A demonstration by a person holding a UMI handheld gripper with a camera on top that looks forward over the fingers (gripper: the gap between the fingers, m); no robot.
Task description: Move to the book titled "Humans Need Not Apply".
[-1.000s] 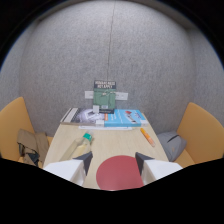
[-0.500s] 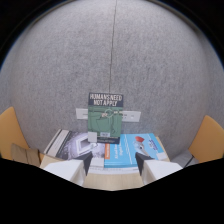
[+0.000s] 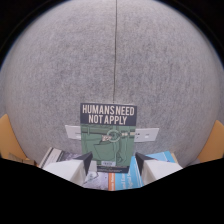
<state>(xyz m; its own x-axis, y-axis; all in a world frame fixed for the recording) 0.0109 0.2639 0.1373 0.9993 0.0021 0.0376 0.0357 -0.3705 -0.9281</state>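
Gripper view, only view available. The book "Humans Need Not Apply" (image 3: 108, 137) stands upright against the grey felt wall (image 3: 115, 65), cover facing the camera: dark title band on top, green lower part with a pale horizontal shape across it. It sits dead ahead, just beyond the fingertips and centred on the gap between them. Its lower edge is partly hidden behind the fingers.

Flat books (image 3: 65, 159) lie at its foot: pale covers to the left, a blue cover (image 3: 162, 157) to the right. Orange chair edges (image 3: 6, 137) show far left and far right. A vertical seam runs down the wall to the top of the book.

Risks, as judged from here:
- The book looks merely propped on end. A forward push from a fingertip could tip it back or slide its foot out, so it falls flat.
- The fingers ride low over the flat books. Dropping further could snag a cover and shift the pile, which may be what the upright book rests on; I cannot tell.
- Drifting sideways would lose the centring on the title.

Gripper (image 3: 112, 162): the two fingers are spread, with a clear gap between the pale tips. Nothing is held and nothing is touched. The book shows through the gap but lies beyond it, not between the fingers.
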